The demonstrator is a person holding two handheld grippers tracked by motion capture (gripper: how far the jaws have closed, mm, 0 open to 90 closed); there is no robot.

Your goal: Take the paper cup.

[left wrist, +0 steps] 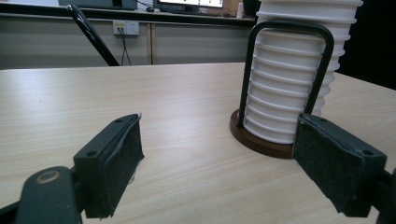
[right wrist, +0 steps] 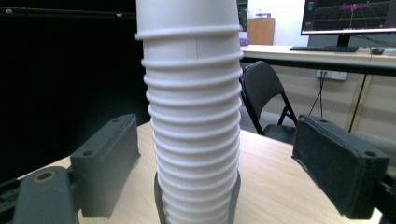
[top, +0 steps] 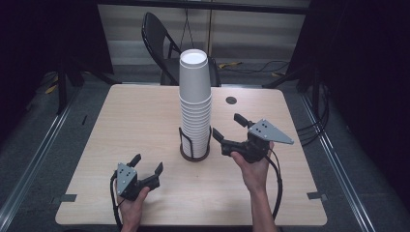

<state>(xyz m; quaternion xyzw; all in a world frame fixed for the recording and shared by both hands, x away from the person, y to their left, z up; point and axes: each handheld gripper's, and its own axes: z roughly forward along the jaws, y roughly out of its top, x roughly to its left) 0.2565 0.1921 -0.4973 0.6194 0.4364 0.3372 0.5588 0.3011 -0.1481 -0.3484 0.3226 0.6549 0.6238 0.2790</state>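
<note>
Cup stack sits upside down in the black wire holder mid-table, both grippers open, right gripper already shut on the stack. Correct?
Not quite: the right gripper is open beside the cup stack, touching nothing, as the right gripper view shows. The rest holds: black wire holder, left gripper open.

Light wood-grain table (top: 145, 121): rectangular, small dark round grommet (top: 231, 100) near far edge. Black folding metal chair (top: 159, 38) stands beyond far edge, on grey floor. Grey tape strips (top: 64, 198) beside table's near corners, left and right. Black cables (top: 309, 128) trail on floor at right. Right gripper view: long desk (right wrist: 327, 53) against far wall, carrying black keyboard (right wrist: 323, 48), lit monitor (right wrist: 348, 16), brown cardboard box (right wrist: 260, 30).
</note>
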